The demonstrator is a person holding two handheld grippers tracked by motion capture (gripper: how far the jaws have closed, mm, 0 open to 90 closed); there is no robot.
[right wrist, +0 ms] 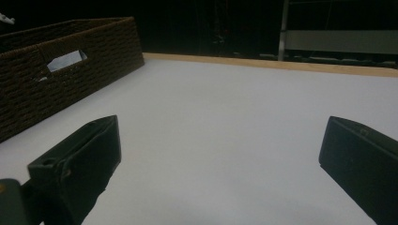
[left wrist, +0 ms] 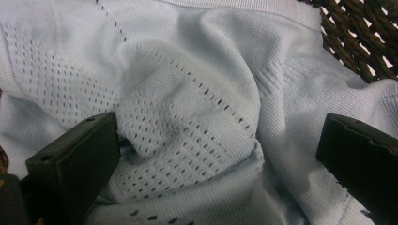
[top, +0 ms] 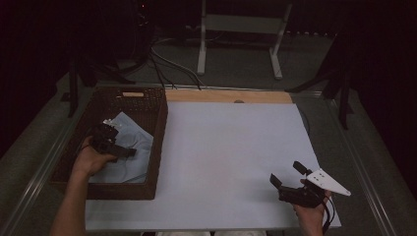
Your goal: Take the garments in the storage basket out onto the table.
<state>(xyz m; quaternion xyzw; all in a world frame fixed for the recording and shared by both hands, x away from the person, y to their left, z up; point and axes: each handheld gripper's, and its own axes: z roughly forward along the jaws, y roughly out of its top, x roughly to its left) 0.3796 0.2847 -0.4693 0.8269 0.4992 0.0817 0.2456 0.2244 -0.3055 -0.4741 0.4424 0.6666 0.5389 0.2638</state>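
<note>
While the left gripper [top: 110,140] reaches into the brown woven basket [top: 160,147] at the left of the high view, a pale blue-white garment [top: 129,156] lies crumpled on the basket's floor, directly under and around it. Held in the person's left hand [top: 90,160], this gripper points toward the upper right of the frame, over the cloth's upper part. From the left gripper view, the garment [left wrist: 197,98] spreads across almost the whole frame, showing ribbed knit, bands of small eyelet holes and a raised fold in the middle. Its 2 black jaws stand wide apart at the lower left and lower right, released, with the fold lying between them; the left jaw presses against the cloth, but nothing is pinched. A corner of basket weave [left wrist: 361,37] shows at the upper right.

Well apart from the basket, the right gripper [top: 290,178] hovers near the lower right of the white surface [top: 231,147], held in the right hand [top: 311,216]. Its jaws are also spread, with bare surface [right wrist: 225,126] between them, and the basket's side [right wrist: 70,70] sits at the upper left of the right gripper view.
</note>
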